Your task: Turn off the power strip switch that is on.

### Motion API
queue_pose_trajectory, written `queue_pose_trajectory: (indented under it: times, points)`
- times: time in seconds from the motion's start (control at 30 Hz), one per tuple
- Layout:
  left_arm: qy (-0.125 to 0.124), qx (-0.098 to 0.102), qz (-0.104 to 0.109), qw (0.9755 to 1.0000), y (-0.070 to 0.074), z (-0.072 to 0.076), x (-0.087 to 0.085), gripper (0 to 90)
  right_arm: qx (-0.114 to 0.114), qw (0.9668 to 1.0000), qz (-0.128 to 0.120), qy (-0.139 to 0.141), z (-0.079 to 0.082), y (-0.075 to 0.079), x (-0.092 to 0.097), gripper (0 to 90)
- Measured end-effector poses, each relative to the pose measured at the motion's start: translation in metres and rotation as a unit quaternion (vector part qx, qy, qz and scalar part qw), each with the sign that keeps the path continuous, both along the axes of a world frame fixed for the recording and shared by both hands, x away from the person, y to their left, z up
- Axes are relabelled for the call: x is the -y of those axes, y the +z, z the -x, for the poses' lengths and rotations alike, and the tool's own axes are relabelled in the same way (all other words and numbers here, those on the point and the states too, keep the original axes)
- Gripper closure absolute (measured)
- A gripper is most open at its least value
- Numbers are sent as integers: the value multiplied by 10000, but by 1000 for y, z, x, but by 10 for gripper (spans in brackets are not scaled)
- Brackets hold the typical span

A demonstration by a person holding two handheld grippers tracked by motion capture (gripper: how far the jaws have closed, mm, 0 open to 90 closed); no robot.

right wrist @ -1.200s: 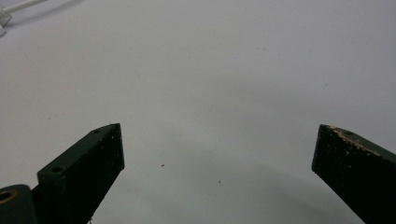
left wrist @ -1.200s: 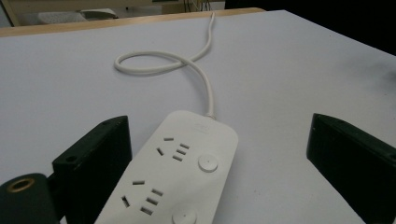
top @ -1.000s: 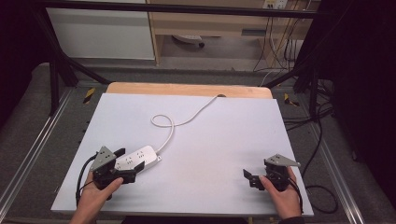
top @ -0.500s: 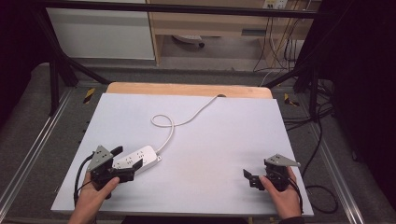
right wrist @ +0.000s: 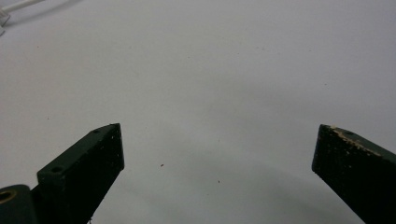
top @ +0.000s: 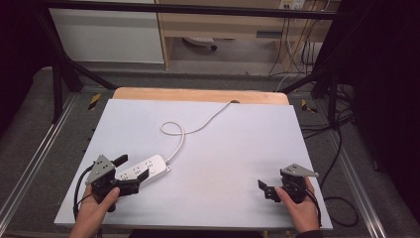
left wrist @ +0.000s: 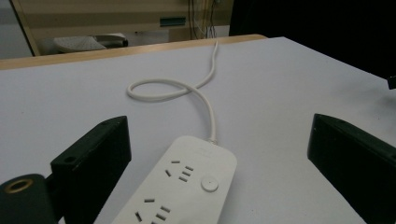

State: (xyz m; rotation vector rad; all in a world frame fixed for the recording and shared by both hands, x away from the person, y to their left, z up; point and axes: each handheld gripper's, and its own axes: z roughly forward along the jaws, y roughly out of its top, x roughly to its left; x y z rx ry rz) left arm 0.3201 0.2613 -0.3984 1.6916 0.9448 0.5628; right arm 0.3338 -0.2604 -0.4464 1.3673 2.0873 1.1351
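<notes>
Left gripper [top: 131,167]: jaws spread wide, one on each side of the power strip [top: 143,170], nothing clamped. In the left gripper view [left wrist: 219,158] the strip's near end sits in the gap between the two black jaws, clear of both. The left hand [top: 94,206] holds the gripper body just behind the strip's near end.

Power strip: white, lying flat on the white tabletop [top: 237,148], socket face up, round button [left wrist: 209,184] visible near its far end. It sits toward the table's front left area, long axis angled.

Cord [top: 181,130]: white, leaves the strip's far end, makes one loop beyond the strip, then runs on to the table's far edge and goes over the wooden strip [top: 198,95] there.

Right gripper [top: 263,189]: jaws also spread apart, holding nothing. Well to the right of the power strip, near the table's front right corner, with the right hand [top: 297,208] around it. The right gripper view [right wrist: 215,158] has bare tabletop between its jaws; a bit of cord shows at the top left corner.

Beyond the table, past the strip's cord: grey floor, black frame legs, shelving with cables.
</notes>
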Motion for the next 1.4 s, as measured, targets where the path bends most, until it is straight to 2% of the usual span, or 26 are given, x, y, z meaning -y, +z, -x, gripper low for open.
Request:
queue_pose_trajectory:
  times: [0.33, 0.7, 1.4]
  points:
    - [19, 43, 93, 9999, 5, 4, -5, 57, 1, 10000, 3, -1, 0, 0, 0, 32]
    - [75, 193, 166, 9996, 9, 6, -21, 59, -7, 10000, 0, -6, 0, 0, 0, 32]
    - [536, 332, 359, 9974, 14, 8, -61, 62, -16, 10000, 23, 1, 0, 0, 0, 32]
